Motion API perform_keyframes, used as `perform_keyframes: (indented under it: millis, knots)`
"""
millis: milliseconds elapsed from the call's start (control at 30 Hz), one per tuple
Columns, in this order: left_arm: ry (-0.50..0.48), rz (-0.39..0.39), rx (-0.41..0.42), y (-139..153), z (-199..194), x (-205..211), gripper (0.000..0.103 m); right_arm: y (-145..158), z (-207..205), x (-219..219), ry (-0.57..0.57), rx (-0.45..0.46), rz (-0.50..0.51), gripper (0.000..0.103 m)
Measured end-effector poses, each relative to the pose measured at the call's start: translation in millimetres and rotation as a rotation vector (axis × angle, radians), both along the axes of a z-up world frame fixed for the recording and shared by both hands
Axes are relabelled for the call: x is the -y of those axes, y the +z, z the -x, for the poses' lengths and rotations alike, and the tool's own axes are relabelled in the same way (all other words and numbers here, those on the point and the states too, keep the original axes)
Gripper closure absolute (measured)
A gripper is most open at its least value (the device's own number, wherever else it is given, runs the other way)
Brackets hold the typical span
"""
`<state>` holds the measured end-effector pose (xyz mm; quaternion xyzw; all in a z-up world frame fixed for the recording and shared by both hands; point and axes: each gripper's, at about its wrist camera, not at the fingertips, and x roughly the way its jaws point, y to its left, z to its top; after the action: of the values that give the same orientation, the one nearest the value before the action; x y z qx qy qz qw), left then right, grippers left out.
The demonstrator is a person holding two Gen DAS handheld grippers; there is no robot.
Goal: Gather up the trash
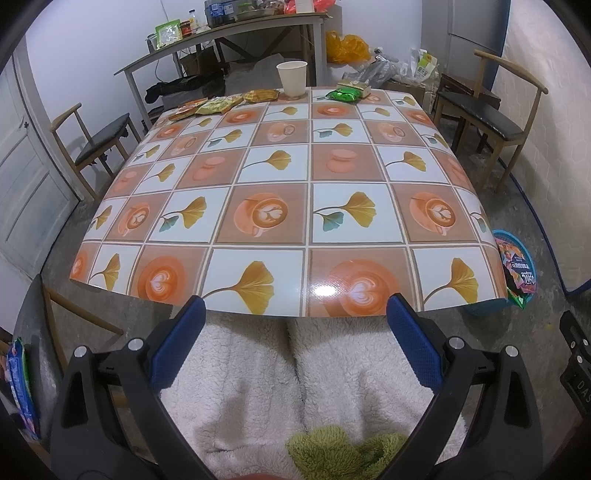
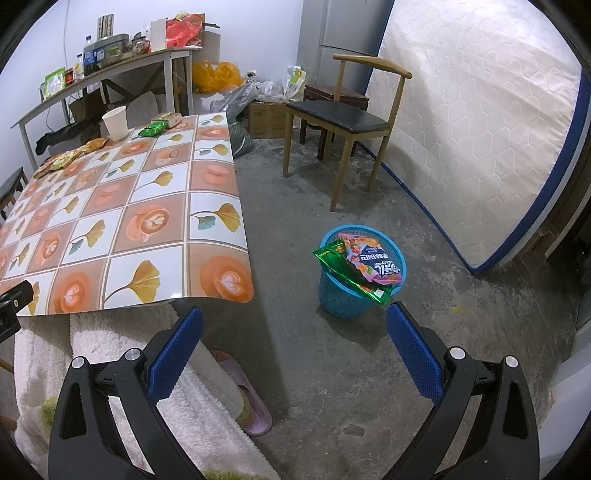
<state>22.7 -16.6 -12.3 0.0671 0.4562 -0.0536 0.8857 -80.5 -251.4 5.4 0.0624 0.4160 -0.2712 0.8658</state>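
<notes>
Several snack wrappers (image 1: pixel 221 104) lie along the far edge of the table (image 1: pixel 273 221), with a green wrapper (image 1: pixel 343 96) and a white paper cup (image 1: pixel 292 78) beside them. They also show in the right wrist view: the wrappers (image 2: pixel 68 158), the green wrapper (image 2: pixel 152 130) and the cup (image 2: pixel 115 123). A blue basket (image 2: pixel 360 273) on the floor to the right of the table holds a pink bag (image 2: pixel 373 260) and a green bag (image 2: pixel 347 271). My left gripper (image 1: pixel 295 314) is open and empty at the table's near edge. My right gripper (image 2: pixel 295 325) is open and empty above the floor near the basket.
Wooden chairs stand left (image 1: pixel 98 142) and right (image 1: pixel 491 118) of the table. A cluttered side table (image 1: pixel 221 33) is behind. A mattress (image 2: pixel 480 129) leans on the right wall. My lap in a white fleece (image 1: pixel 295 376) is below. A slipper (image 2: pixel 247 398) is on the floor.
</notes>
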Motion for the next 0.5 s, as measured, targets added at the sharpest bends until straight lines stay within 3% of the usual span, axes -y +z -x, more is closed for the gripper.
perform_keyframes:
  millis: [500]
  knots:
    - [-0.001, 0.000, 0.002, -0.5, -0.1, -0.9, 0.009, 0.3, 0.1, -3.3, -0.003, 0.004, -0.007, 0.007]
